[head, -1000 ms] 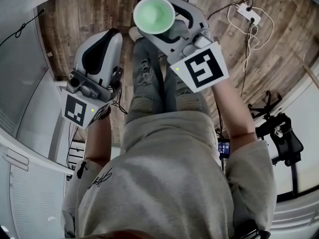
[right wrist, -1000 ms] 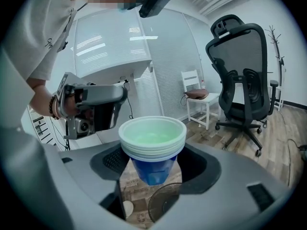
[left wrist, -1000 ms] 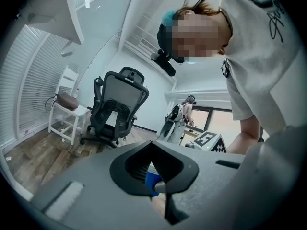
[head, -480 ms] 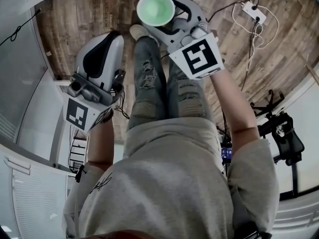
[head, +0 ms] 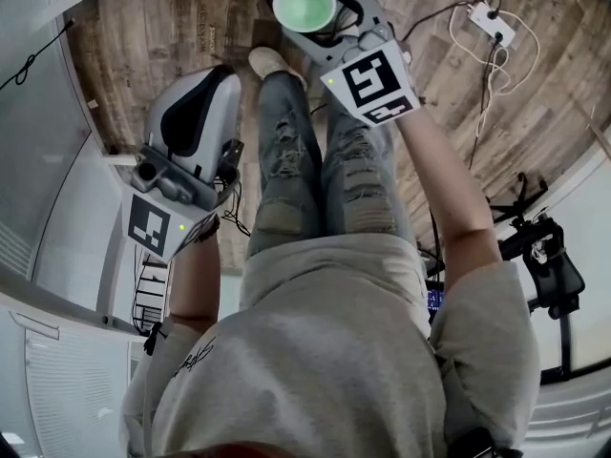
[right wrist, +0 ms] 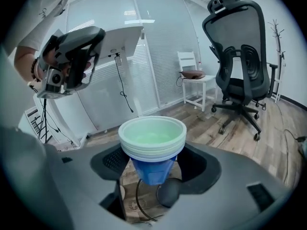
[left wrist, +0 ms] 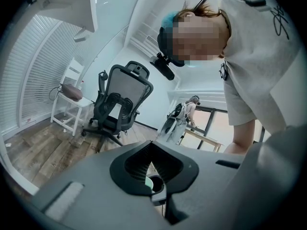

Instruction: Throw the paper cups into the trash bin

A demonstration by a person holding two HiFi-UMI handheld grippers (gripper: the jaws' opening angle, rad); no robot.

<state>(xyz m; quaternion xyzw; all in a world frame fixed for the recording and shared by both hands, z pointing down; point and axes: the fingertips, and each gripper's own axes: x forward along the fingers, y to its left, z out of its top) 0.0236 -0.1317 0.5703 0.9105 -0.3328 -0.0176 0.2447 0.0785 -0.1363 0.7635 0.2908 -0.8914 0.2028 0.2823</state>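
Right claw [right wrist: 154, 170] clamps the nested paper cups [right wrist: 152, 137] by their blue lower wall, upper centre of the head view; the stack is judged light and crushable, best held gently below the rims; left claw [left wrist: 150, 151] is closed, empty.

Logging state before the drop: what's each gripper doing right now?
Left gripper: shut, nothing between the jaws.
Right gripper: shut on the stacked paper cups.

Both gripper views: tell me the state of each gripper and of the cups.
paper cups, nested in one stack, upright, mouth up, top cup empty
right gripper, shut on the paper cups
left gripper, shut, nothing held
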